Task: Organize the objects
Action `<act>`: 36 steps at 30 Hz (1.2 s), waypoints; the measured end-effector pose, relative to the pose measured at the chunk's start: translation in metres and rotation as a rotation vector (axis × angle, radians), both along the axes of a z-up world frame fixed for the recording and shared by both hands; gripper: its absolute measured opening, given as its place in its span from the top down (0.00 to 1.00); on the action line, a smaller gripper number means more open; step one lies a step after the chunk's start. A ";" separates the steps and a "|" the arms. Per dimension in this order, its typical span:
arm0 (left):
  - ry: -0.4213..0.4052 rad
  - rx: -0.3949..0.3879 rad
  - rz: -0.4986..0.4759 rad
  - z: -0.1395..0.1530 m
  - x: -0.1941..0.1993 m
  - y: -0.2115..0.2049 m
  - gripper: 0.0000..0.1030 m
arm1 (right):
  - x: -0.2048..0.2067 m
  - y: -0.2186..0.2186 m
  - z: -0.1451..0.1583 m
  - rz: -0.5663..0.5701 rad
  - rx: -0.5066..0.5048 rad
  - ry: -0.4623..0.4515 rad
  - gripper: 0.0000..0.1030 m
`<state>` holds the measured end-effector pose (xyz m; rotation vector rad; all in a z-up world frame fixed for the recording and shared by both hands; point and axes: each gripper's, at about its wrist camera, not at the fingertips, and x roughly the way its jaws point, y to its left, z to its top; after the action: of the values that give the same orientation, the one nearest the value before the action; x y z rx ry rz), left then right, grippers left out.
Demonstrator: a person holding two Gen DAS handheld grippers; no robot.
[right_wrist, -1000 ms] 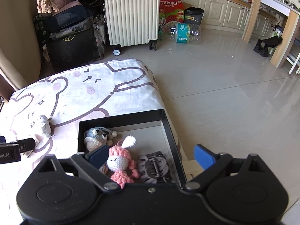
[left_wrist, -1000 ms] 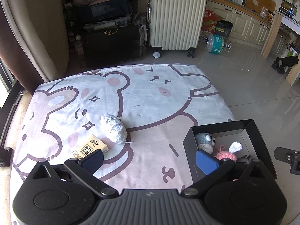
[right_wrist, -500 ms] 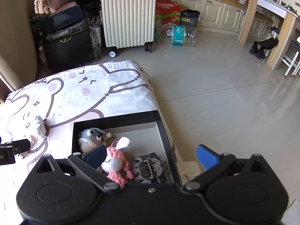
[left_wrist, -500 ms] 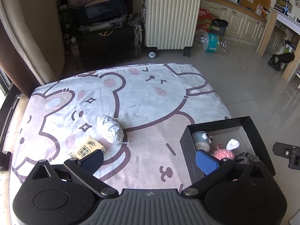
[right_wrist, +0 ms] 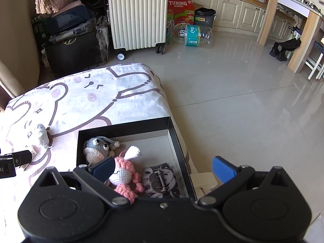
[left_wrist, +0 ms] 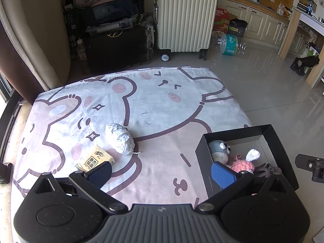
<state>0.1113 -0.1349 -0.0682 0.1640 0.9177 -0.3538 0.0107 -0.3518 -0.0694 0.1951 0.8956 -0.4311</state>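
Both views are bright with daylight and sharp at the centre. The glossy floor [right_wrist: 232, 93] throws pale reflections and glare toward the right. The bed sheet [left_wrist: 141, 105] looks slightly washed out in the right view. Fisheye bending curves the suitcase [left_wrist: 186, 16] and the cabinets [right_wrist: 232, 12], and the corners fall into black vignette.

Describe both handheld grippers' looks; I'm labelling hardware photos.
Both match: the left gripper and right gripper have matte black bodies, two round discs, black linkage arms with silver pivot screws, and blue fingertip pads. Left's centre is ribbed grey. No cables or sleeves visible.
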 end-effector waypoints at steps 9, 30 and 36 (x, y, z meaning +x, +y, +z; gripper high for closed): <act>0.000 -0.003 0.026 -0.001 0.006 0.016 0.00 | 0.008 0.005 -0.003 -0.001 0.009 -0.001 0.00; -0.003 0.008 0.207 -0.002 0.020 0.123 0.00 | 0.064 0.090 -0.005 0.183 0.011 -0.005 0.00; -0.004 0.007 0.251 -0.002 0.020 0.148 0.00 | 0.075 0.114 -0.006 0.226 0.020 -0.005 0.00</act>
<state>0.1312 0.0132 -0.0699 0.0548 0.9236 -0.1181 0.0854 -0.2383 -0.0751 0.1114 0.9063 -0.2115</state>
